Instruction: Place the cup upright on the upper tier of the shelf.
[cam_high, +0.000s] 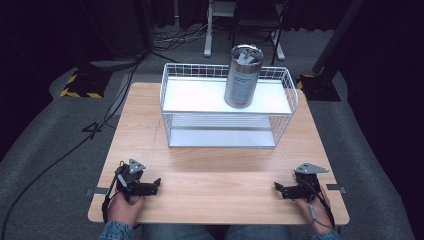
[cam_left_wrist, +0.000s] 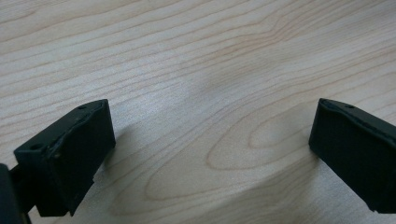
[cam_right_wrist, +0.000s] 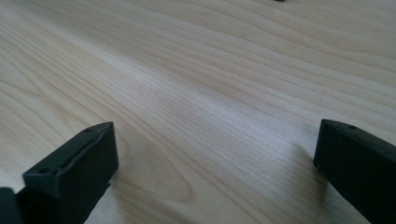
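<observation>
We start from the desk, a pale wooden top with a white wire rack standing at its far middle, and on the rack's upper shelf a steel can upright, toward the right half and well apart from both hands. Nothing is in hand yet, so we judge this the opening step, with the reach to come. Our left hand-held gripper rests near the front left edge, jaws spread wide over bare wood; our right hand-held gripper sits at the front right, jaws likewise apart and empty. Next we would lift one forward and up to the can, jaws wide enough to straddle it
</observation>
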